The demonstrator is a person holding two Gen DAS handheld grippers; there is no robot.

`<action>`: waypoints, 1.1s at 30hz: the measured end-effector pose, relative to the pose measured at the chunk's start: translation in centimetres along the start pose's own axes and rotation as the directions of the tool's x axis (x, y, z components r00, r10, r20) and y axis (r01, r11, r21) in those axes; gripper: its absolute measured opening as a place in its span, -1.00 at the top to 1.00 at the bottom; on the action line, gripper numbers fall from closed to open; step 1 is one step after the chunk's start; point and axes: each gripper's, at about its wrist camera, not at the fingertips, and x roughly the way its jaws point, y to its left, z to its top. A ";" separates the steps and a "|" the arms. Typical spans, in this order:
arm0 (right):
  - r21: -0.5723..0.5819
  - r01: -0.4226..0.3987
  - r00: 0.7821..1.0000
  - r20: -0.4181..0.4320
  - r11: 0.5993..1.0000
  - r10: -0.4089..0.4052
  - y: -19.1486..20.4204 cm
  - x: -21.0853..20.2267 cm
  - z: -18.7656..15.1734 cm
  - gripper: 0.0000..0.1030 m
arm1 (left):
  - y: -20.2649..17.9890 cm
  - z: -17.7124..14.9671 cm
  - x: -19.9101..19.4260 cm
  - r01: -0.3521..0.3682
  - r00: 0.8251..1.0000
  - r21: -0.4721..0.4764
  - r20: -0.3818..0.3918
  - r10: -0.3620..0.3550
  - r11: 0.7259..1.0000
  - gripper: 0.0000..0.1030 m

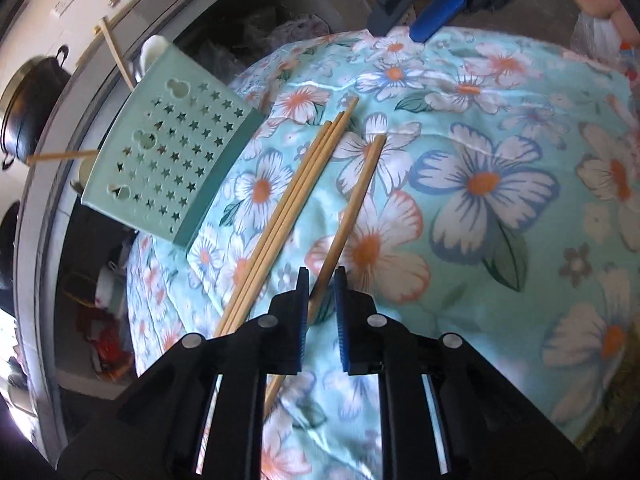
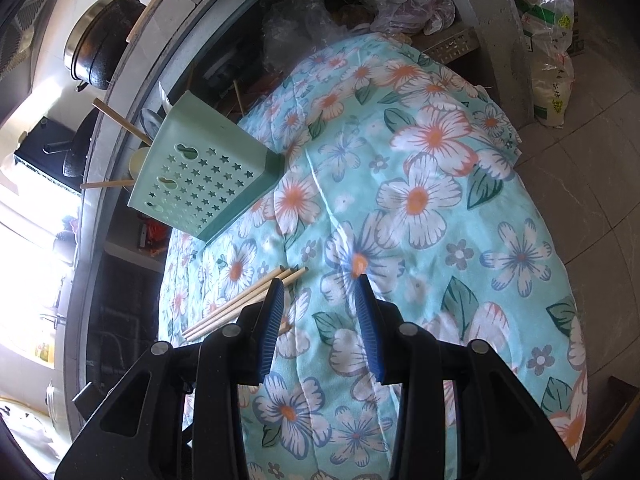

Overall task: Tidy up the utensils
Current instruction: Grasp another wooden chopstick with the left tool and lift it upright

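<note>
Left wrist view: one chopstick point(image 1: 352, 208) is straddled by the left gripper point(image 1: 322, 280), jaws narrowed, contact unclear; it should be pinched squarely, then carried to the holder point(image 1: 168, 140) at ten o'clock.

The left gripper point(image 1: 322, 280) has its jaws narrowed around a single chopstick point(image 1: 356, 208) on the floral cloth point(image 1: 500, 240). Three more chopsticks point(image 1: 292, 208) lie just beside it. A green holder point(image 1: 172, 152) with star holes stands at the cloth's edge.
</note>
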 end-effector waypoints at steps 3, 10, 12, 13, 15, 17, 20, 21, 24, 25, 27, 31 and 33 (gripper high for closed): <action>0.010 -0.002 1.000 -0.011 1.000 0.002 -0.1 0.3 -0.2 0.29 | 1.0 -0.1 -0.7 0.064 0.998 -0.062 0.009 -0.063 0.996 0.40; 0.030 -0.012 1.000 -0.018 0.999 0.013 -0.4 0.6 -0.2 0.29 | 2.6 1.9 -0.1 0.262 0.965 -0.223 0.064 -0.254 0.939 0.38; 0.037 -0.016 1.000 -0.020 0.999 0.017 -0.6 0.6 -0.1 0.29 | 2.3 2.7 0.6 0.260 0.966 -0.220 0.067 -0.251 0.940 0.39; 0.043 -0.020 1.000 -0.022 0.999 0.021 -0.7 0.6 -0.1 0.29 | 2.3 3.0 1.0 0.267 0.964 -0.223 0.069 -0.258 0.938 0.38; 0.051 -0.026 0.999 -0.024 0.998 0.027 -0.9 0.7 0.0 0.29 | 2.3 3.6 1.9 0.300 0.954 -0.242 0.069 -0.292 0.923 0.39; 0.055 -0.025 0.999 -0.028 0.998 0.026 -0.9 0.9 0.0 0.29 | 2.2 4.0 2.9 0.318 0.948 -0.253 0.055 -0.315 0.914 0.39; 0.060 -0.034 0.999 -0.031 0.998 0.036 -0.7 1.1 -0.1 0.29 | 1.9 4.2 3.6 0.319 0.947 -0.238 0.047 -0.317 0.917 0.39; 0.064 -0.036 0.999 -0.030 0.997 0.038 -0.6 1.2 -0.2 0.29 | 1.9 4.3 3.8 0.320 0.947 -0.237 0.045 -0.318 0.917 0.39; 0.072 -0.059 0.997 -0.036 0.996 0.062 -0.2 1.6 -0.4 0.29 | 1.9 4.4 4.0 0.324 0.945 -0.230 0.044 -0.323 0.917 0.50; 0.071 -0.063 0.997 -0.039 0.995 0.066 -0.1 1.7 -0.5 0.29 | 1.8 4.5 4.0 0.320 0.947 -0.228 0.043 -0.319 0.920 0.62; 0.071 -0.073 0.996 -0.048 0.995 0.076 0.2 2.0 -0.6 0.29 | 1.9 4.5 3.9 0.306 0.952 -0.223 0.043 -0.305 0.926 0.67; 0.080 -0.091 0.994 -0.055 0.993 0.096 0.4 2.1 -0.8 0.29 | 2.5 4.3 3.0 0.279 0.960 -0.240 0.048 -0.276 0.930 0.91; 0.087 -0.102 0.993 -0.051 0.991 0.106 0.3 2.0 -0.7 0.29 | 3.4 3.9 2.5 0.285 0.958 -0.276 0.055 -0.281 0.918 0.91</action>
